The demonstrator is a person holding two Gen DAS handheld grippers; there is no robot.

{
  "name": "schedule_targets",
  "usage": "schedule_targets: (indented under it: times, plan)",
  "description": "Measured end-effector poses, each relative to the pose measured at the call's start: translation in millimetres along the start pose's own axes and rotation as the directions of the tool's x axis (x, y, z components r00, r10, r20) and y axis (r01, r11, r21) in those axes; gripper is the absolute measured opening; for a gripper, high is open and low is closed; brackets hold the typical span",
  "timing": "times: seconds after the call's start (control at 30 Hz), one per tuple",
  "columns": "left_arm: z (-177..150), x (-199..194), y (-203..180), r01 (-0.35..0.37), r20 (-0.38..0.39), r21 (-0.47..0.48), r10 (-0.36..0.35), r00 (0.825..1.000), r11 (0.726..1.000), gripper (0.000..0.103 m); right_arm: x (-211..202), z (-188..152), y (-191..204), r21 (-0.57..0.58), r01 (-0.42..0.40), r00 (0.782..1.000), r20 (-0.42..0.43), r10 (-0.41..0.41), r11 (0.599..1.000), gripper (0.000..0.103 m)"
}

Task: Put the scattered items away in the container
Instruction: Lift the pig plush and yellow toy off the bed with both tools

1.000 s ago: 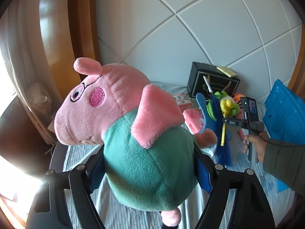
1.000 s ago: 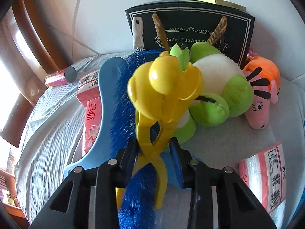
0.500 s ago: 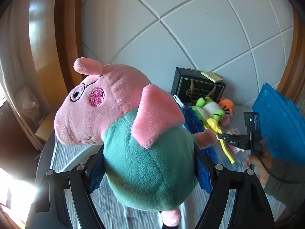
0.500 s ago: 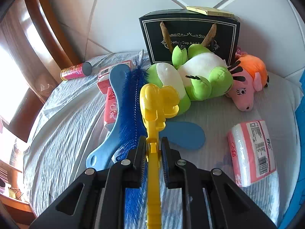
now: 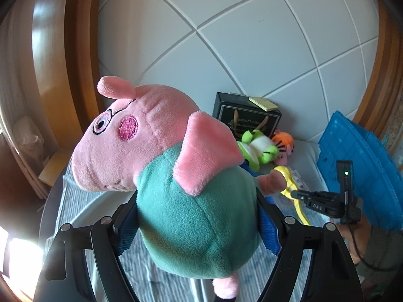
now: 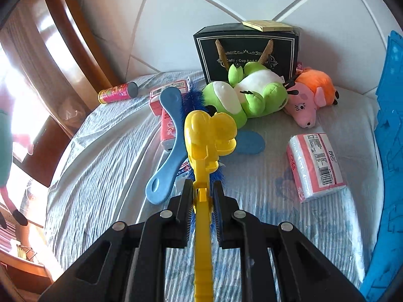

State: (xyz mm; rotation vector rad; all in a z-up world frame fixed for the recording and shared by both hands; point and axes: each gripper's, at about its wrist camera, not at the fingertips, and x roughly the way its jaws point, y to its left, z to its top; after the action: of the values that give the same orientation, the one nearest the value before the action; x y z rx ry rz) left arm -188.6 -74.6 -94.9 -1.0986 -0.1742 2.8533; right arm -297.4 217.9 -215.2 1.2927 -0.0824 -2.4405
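Note:
My left gripper (image 5: 196,214) is shut on a pink pig plush in a green shirt (image 5: 176,176), held up above the bed. My right gripper (image 6: 201,196) is shut on the handle of a yellow plastic toy (image 6: 209,136), held above the bed; it also shows in the left wrist view (image 5: 296,195). The blue container (image 6: 390,138) stands at the right edge, also in the left wrist view (image 5: 352,156). On the bed lie a green frog plush (image 6: 246,93), an orange-pink plush (image 6: 312,95), a blue brush (image 6: 194,100), a blue shoehorn (image 6: 168,138) and a tissue pack (image 6: 314,163).
A black gift box (image 6: 246,47) stands against the white padded headboard (image 5: 252,37). A pink can (image 6: 118,91) and more pink packs (image 6: 168,120) lie at the far left of the bed. A wooden frame (image 6: 63,37) rises on the left.
My right gripper has pulled back and up with the yellow toy, now straight along the jaws. My left gripper has risen with the pig plush, away from the items.

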Motion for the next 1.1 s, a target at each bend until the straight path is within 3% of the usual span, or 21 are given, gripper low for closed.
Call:
schedule_targets:
  times: [0.6, 1.1]
  plan:
    - [-17.6, -40.3, -25.6, 0.024, 0.011, 0.028, -0.024, 1.000, 0.999, 0.080, -142.5, -12.3, 48.8, -0.014, -0.082, 0.981, 0.175, 0.083, 0.997, 0.015]
    - [-15.5, -68.9, -38.9, 0.013, 0.046, 0.042, -0.015, 0.999, 0.999, 0.080, -214.7, -18.5, 50.3, -0.022, -0.081, 0.964, 0.251, 0.083, 0.997, 0.015]
